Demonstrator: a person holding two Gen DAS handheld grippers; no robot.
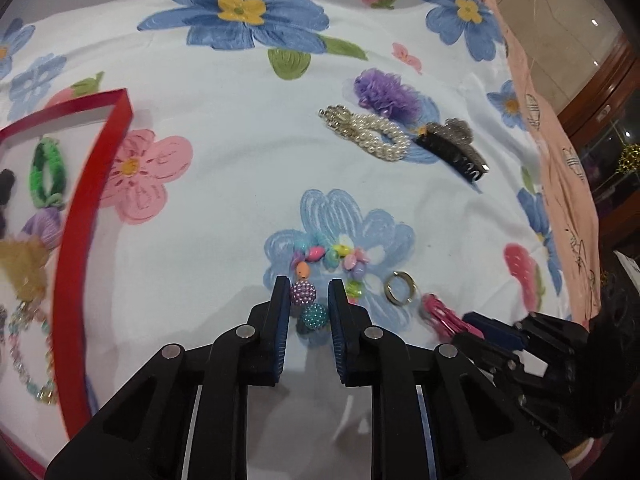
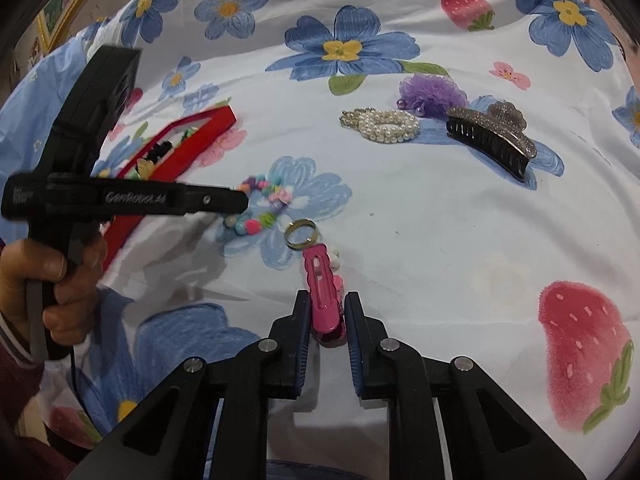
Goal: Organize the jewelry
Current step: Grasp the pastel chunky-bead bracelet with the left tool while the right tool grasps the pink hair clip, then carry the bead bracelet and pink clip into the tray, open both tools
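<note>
Plastic beads in mixed pastel colours are making up the bracelet (image 1: 326,266) that is lying in a loose coil on the flowered cloth (image 1: 240,184), just ahead of the left gripper (image 1: 309,294). Its jaws are standing narrowly apart and straddling the two large bumpy beads, purple (image 1: 303,294) and teal (image 1: 313,317), at the near end of the string; whether the pads are actually pressing on them cannot be told. Such a string is probably handling as light and limp, so a hold on one big bead is likely to be surer than a hold on the smooth small ones, and the rest will dangle. Beside it the right gripper (image 2: 327,306) is framing the hinge end of a pink hair clip (image 2: 323,294), the pads appearing to touch its sides with the jaws nearly closed; the clip looks stiff, glossy and apt to slip. A metal ring (image 2: 302,233) is lying between bracelet and clip. Farther off, a pearl hair tie (image 1: 378,138), a purple ruffled tie (image 1: 386,96) and a glittery claw clip (image 1: 454,148) are waiting. At the left the red box (image 1: 86,184), already containing several pieces, is standing open.
</note>
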